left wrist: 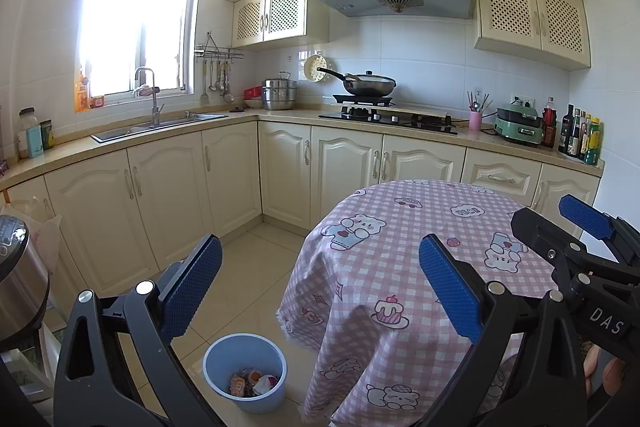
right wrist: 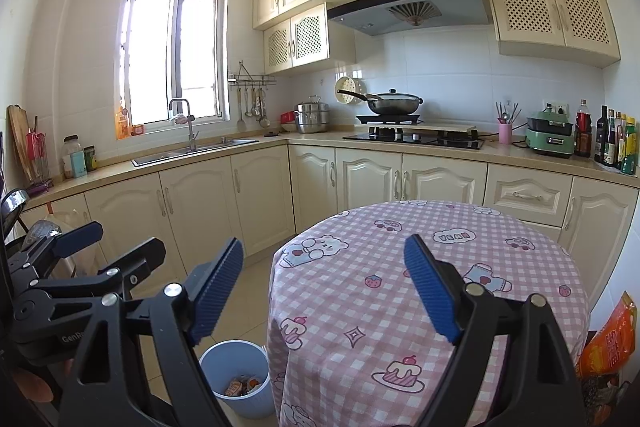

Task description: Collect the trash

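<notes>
Pink-and-white checked cloth with cartoon bears is covering the round table in the left wrist view. The left gripper is hovering above its near edge, blue-padded jaws spread wide, nothing between them. The round pale blue plastic bin is sitting on the tiled floor just beside the hanging cloth, with crumpled wrappers lying inside. The right gripper's fingers are showing at the right edge.

Right wrist view: the right gripper is pointing over the same tablecloth, jaws standing wide and holding nothing. The bin is lying lower left, wrappers inside. An orange printed bag is leaning beside the table at right.
</notes>
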The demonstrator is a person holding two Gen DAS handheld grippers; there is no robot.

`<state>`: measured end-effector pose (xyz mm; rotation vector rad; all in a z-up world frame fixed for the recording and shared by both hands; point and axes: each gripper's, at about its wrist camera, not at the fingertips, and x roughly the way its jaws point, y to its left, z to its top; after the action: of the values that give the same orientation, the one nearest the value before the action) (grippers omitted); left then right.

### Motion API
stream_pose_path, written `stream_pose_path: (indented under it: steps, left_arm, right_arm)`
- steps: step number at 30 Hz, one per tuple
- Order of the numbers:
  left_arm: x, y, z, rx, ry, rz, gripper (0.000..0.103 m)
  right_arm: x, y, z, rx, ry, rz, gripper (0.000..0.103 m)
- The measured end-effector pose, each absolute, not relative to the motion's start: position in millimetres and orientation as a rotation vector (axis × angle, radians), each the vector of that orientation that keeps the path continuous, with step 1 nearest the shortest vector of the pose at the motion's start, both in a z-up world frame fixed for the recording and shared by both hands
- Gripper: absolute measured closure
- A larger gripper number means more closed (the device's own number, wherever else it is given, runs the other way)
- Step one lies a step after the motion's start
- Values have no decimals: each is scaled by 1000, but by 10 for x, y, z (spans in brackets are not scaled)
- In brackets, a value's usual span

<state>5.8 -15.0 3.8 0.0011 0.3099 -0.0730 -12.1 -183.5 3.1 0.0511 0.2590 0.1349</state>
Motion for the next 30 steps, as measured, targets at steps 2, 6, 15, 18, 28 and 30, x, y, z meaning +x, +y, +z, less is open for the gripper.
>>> stream_pose_path:
  steps: [2, 6, 15, 18, 28, 30]
  left_arm:
    - [62, -148, 35, 3, 311, -71, 8]
    - [69, -158, 32, 3, 312, -69, 8]
    - [70, -156, 32, 3, 313, -70, 8]
    - [75, -164, 32, 2, 313, -69, 8]
    - [76, -165, 35, 2, 313, -69, 8]
    - [76, -166, 36, 3, 314, -69, 8]
  right_arm:
    - [-123, -1832, 31, 51, 259, 134, 22]
    - [-116, -1836, 32, 50, 260, 136, 22]
    - [-112, -1842, 34, 50, 261, 137, 22]
    - [-117, -1839, 34, 49, 259, 136, 22]
    - [-86, -1859, 25, 49, 259, 137, 22]
    - [-85, -1860, 22, 49, 259, 136, 22]
